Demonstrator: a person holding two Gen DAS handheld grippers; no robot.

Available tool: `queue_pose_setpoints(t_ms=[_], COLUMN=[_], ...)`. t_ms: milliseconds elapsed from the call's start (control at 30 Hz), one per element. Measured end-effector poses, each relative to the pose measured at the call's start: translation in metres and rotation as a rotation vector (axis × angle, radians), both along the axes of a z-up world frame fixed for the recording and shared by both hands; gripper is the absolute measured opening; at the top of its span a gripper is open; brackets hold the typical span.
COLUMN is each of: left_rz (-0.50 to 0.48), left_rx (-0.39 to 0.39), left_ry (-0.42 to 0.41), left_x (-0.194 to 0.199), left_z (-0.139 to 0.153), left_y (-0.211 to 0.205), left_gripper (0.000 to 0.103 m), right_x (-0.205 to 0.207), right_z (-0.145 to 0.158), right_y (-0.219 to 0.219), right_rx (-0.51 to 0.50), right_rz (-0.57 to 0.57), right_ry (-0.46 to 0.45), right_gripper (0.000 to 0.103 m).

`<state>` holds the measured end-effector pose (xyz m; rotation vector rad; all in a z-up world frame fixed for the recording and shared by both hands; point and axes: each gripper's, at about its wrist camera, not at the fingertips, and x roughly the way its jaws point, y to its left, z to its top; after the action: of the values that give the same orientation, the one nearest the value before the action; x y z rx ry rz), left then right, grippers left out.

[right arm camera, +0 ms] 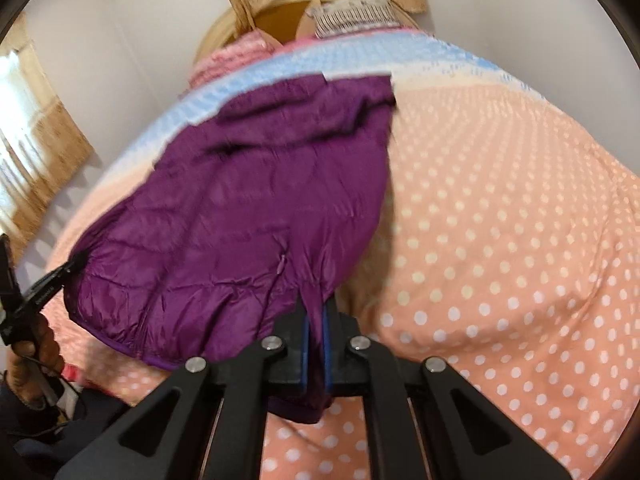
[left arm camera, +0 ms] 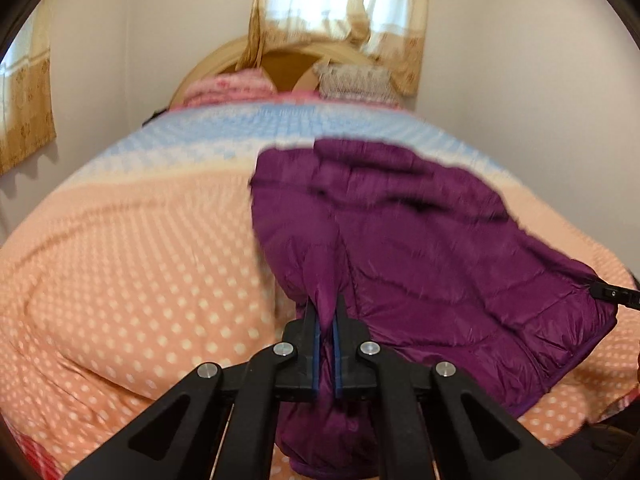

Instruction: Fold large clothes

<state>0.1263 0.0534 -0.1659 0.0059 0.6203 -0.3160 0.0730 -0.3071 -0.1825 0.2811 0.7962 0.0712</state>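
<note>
Garment: purple quilted puffer jacket (left arm camera: 420,240), lying partly on the bed, its near hem lifted off the cover by both grippers.
Left gripper (left arm camera: 327,316): jaws closed to a narrow gap, pinching a fold of the jacket's near edge between blue pads.
Right gripper (right arm camera: 316,316): jaws likewise nearly closed, clamping another fold of the same hem; seen from the left wrist camera only as a black tip at the far right of the jacket.
Surface: bedspread (left arm camera: 132,272), peach with white dots, with a pale blue band toward the head end.
Room: white walls; curved wooden headboard (left arm camera: 224,60); beige patterned curtains (left arm camera: 340,12) over a bright window.
Surroundings: pink pillow (left arm camera: 228,88) and grey patterned pillow (left arm camera: 356,80) against the headboard.
Textures: jacket glossy, stitched in horizontal channels, creased; both views motion-blurred.
</note>
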Motion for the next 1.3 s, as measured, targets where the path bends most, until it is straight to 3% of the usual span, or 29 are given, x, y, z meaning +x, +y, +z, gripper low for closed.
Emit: queue_pose_setpoints(t_ms=[333, 467, 567, 733, 867, 1000, 1100, 1167, 1233, 1267, 1300], left_rz=[-0.043, -0.038, 0.008, 0.068, 0.089, 0.111, 0.119, 0.167, 0.181, 0.185, 0.207], left_rx=[-0.1, -0.059, -0.01, 0.018, -0.038, -0.07, -0.09, -0.08, -0.111, -0.107, -0.087], left_ry=[-0.244, -0.3, -0.241, -0.147, -0.03, 0.009, -0.008, -0.076, -0.138, -0.15, -0.16], left_x=[-0.051, -0.013, 0.056, 0.16, 0.207, 0.231, 0.237, 0.233, 0.229, 0.228, 0.227], left_z=[0.112, 0.12, 0.1, 0.054, 0.028, 0.018, 0.018, 0.026, 0.035, 0.04, 0.045], left_y=[0.014, -0.006, -0.031, -0.052, -0.055, -0.054, -0.057, -0.056, -0.05, -0.05, -0.052], left_gripper=[0.003, 0.003, 0.003, 0.007, 0.009, 0.014, 0.033, 0.087, 0.094, 0.096, 0.096], right_x=[-0.059, -0.026, 0.049, 0.152, 0.196, 0.237, 0.256, 0.267, 0.274, 0.276, 0.279], right_z=[0.117, 0.146, 0.137, 0.099, 0.073, 0.048, 0.033, 0.024, 0.018, 0.017, 0.016], right_y=[0.003, 0.001, -0.011, -0.034, -0.037, -0.05, -0.053, -0.052, -0.053, -0.054, -0.054], right_rx=[0.009, -0.046, -0.036, -0.02, -0.054, -0.043, -0.043, -0.064, -0.058, -0.049, -0.044], right_rz=[0.036, 0.032, 0.01, -0.053, -0.068, -0.091, -0.098, -0.093, -0.09, -0.091, -0.094], right_ry=[-0.292, -0.378, -0.362, -0.284, -0.238, -0.189, -0.164, -0.127, -0.108, -0.104, -0.105], right_gripper=[0.006, 0.006, 0.006, 0.006, 0.006, 0.006, 0.008, 0.008, 0.015, 0.03, 0.054])
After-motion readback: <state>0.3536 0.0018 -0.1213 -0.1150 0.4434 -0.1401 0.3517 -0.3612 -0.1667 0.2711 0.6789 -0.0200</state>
